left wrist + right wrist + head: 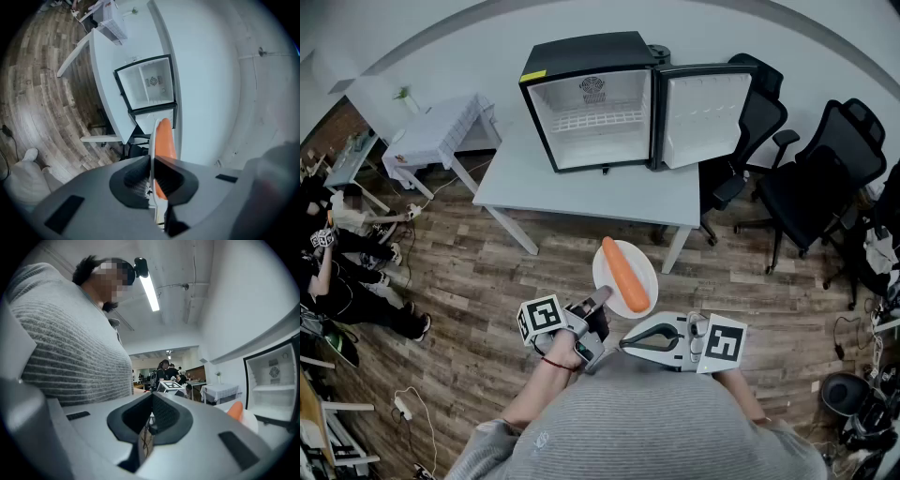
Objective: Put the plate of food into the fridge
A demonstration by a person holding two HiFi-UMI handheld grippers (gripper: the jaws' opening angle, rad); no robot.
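Note:
A white plate [645,265] with a long orange carrot [624,274] on it hangs in the air above the wooden floor, in front of the table. My left gripper [598,302] is shut on the plate's near rim. In the left gripper view the plate [152,140] stands edge-on between the jaws, with the carrot [164,140] to its right. The small black fridge [591,103] stands on the white table [581,183] with its door [703,112] swung open to the right and its inside white. My right gripper [625,343] is shut on nothing, close to my body and pointing left.
Black office chairs [825,178] stand to the right of the table. A small table with a white cloth [441,131] is at the back left. People [328,272] sit at the far left. Cables lie on the floor at the lower left.

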